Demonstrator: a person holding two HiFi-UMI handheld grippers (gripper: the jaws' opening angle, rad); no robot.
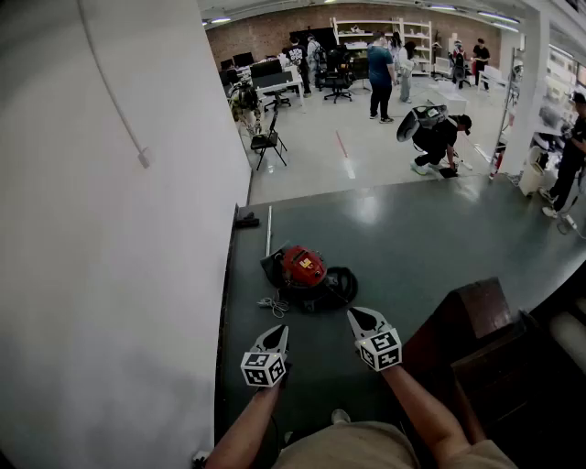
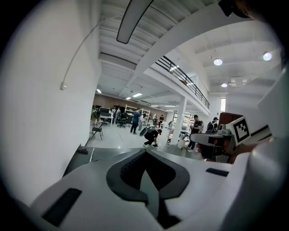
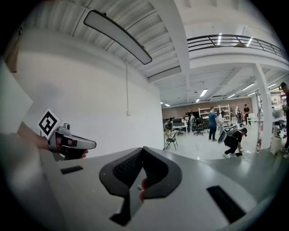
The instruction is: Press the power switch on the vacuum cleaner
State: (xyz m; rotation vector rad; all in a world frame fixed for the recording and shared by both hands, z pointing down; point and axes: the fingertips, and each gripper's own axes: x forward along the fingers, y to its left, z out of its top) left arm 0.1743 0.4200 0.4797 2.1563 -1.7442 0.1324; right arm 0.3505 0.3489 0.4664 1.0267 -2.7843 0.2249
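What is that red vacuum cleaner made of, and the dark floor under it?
The vacuum cleaner looks like moulded plastic: a smooth, rounded red top, slightly glossy, on a black body. The floor is a smooth dark grey surface with a soft sheen that mirrors the ceiling light. It may be painted concrete or vinyl, but the look leaves that open.

Open lab hall: desks (image 1: pixel 277 84), shelving (image 1: pixel 366 27)
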